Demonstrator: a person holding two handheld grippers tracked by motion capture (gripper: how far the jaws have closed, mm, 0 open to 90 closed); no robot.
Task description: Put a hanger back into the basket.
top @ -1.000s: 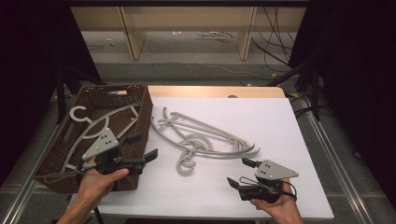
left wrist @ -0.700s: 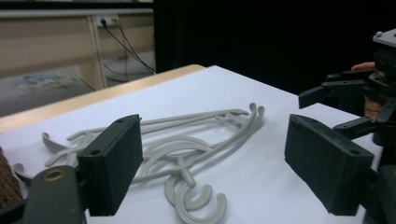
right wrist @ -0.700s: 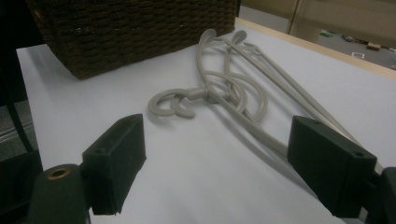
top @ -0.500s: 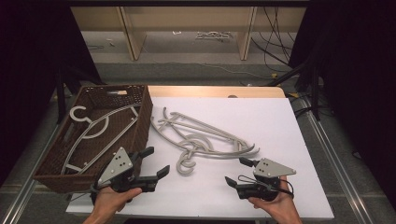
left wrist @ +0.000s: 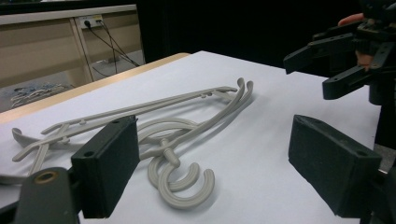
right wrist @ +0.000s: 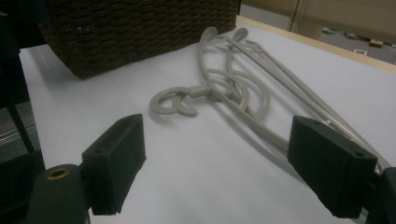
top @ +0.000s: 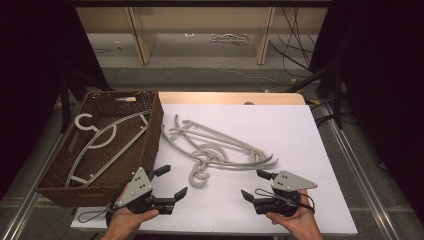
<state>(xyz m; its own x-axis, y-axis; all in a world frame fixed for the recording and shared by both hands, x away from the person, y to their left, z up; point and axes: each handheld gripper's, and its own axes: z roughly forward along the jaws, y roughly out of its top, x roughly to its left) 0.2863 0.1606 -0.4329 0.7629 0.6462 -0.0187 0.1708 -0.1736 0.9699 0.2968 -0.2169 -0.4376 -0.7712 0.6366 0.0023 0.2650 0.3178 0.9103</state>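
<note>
Wicker fills the left of the high view: a dark brown basket (top: 150, 131) with pale hangers already lying inside it (top: 102, 140). Just below its lower right corner, the left gripper (top: 170, 182) hovers with its jaws spread and nothing between them. At centre frame a loose pile of grey hangers (top: 215, 147) lies tangled on the white table (top: 300, 135), their hooks (top: 199, 176) curling toward the bottom of the picture. The pile sits up and to the right of the left gripper, near but apart, and its hooks lie between the two grippers. At lower right, the right gripper (top: 255, 184) is likewise open wide and empty, with the pile's curved ends just above it. Judging by the basket's contents, the likely step is lifting one hanger across; picking a single hook or bar at the pile's edge should avoid dragging the others along.
</note>
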